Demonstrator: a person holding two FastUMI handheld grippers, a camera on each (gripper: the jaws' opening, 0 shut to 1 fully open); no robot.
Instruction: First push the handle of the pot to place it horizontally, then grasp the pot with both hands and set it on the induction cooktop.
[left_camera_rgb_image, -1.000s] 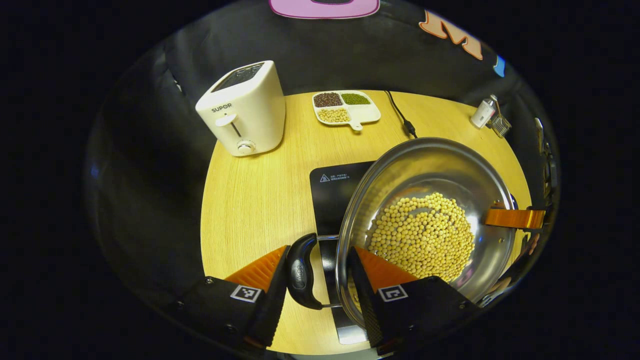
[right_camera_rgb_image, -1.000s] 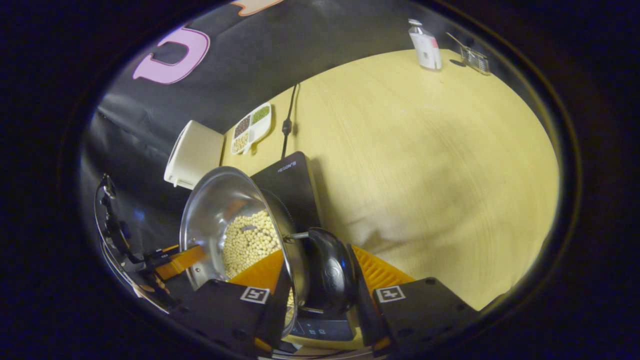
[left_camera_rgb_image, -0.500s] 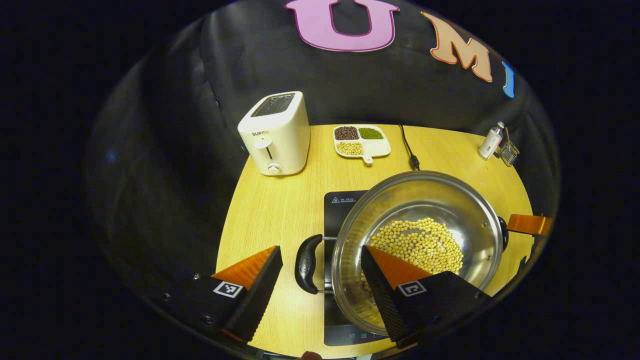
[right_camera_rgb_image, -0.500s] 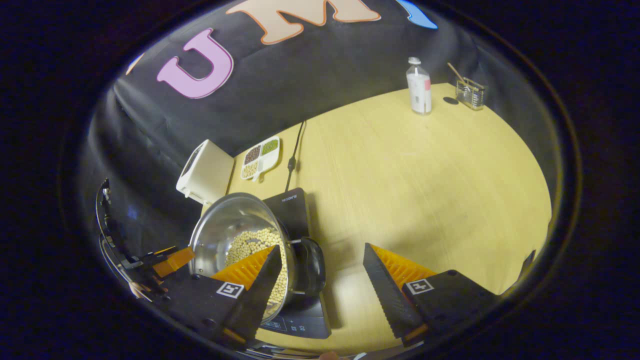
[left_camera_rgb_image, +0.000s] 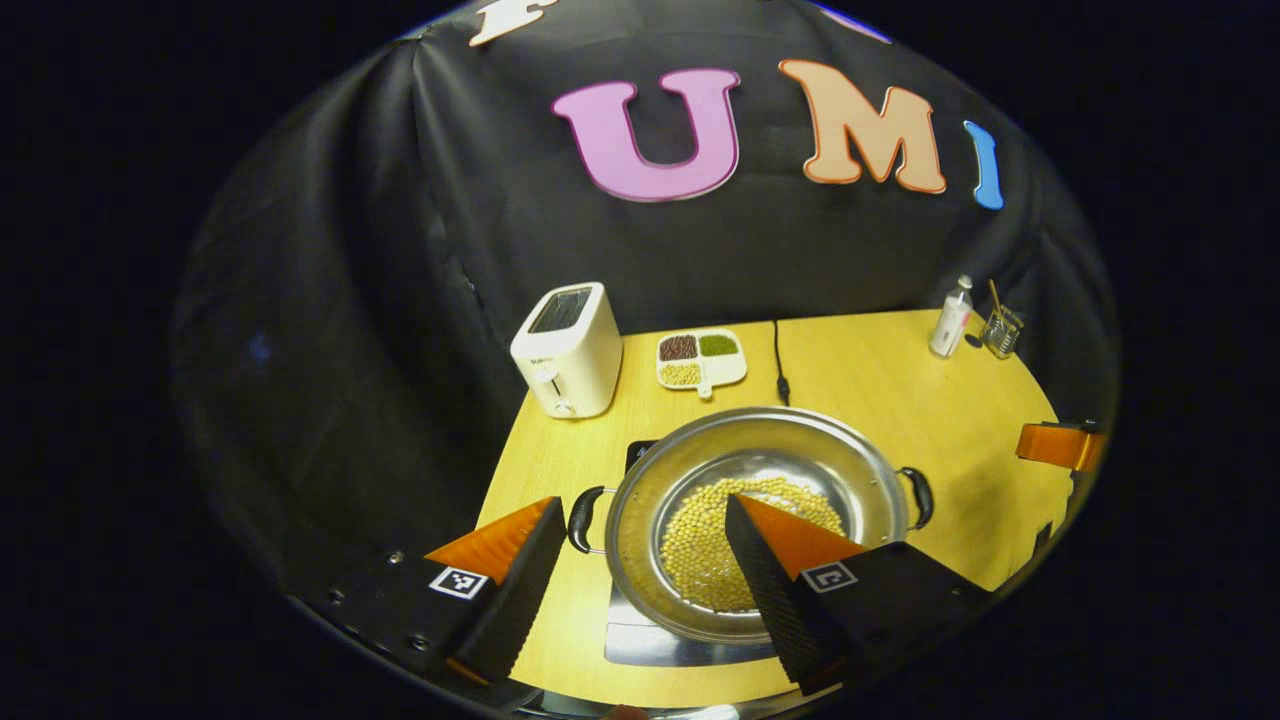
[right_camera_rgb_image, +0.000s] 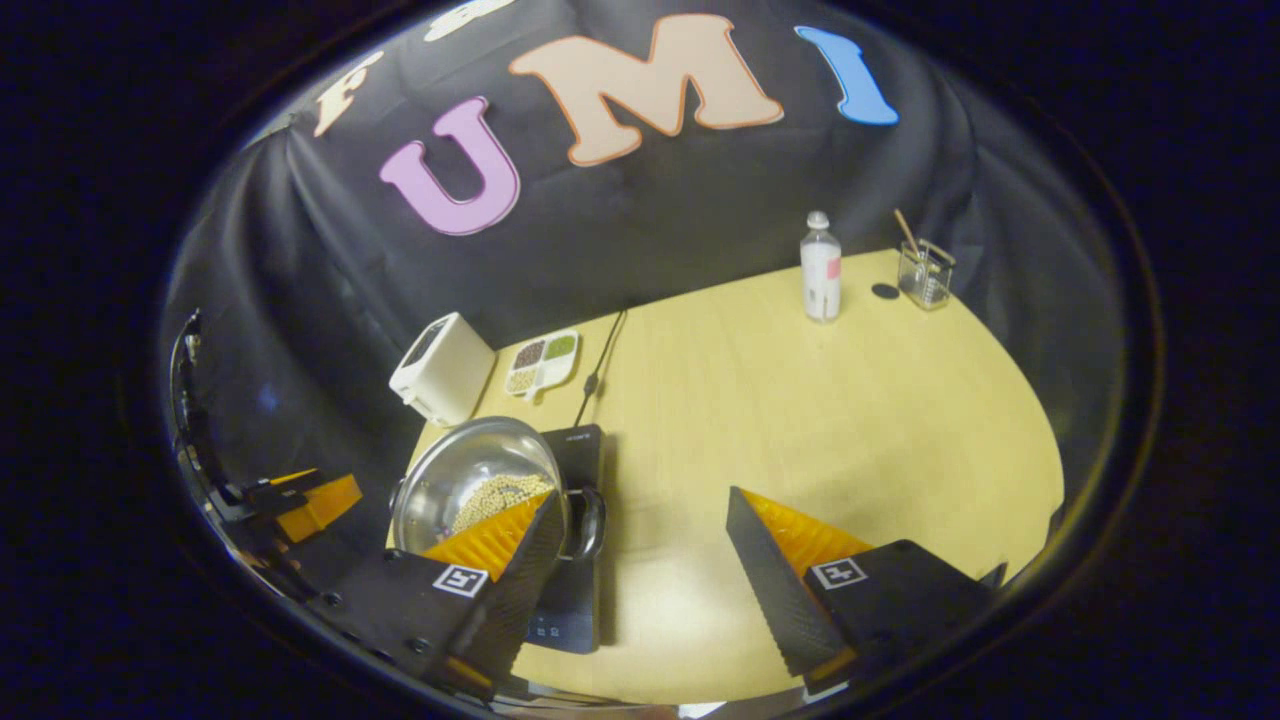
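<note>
Both grippers have let go of the pot's side handles and drawn up and back: a second ago each was clamped on a black handle, now the left gripper and the right gripper hang with their orange fingers spread wide and nothing between them. The steel pot, with soybeans across its bottom, sits level on the black induction cooktop, its two handles out to the sides. By my reading the placing is done. Around it stand a white toaster, a divided bean dish, the cooktop's cable, a bottle and a glass jar, all well apart from the pot; nothing stands in the way
</note>
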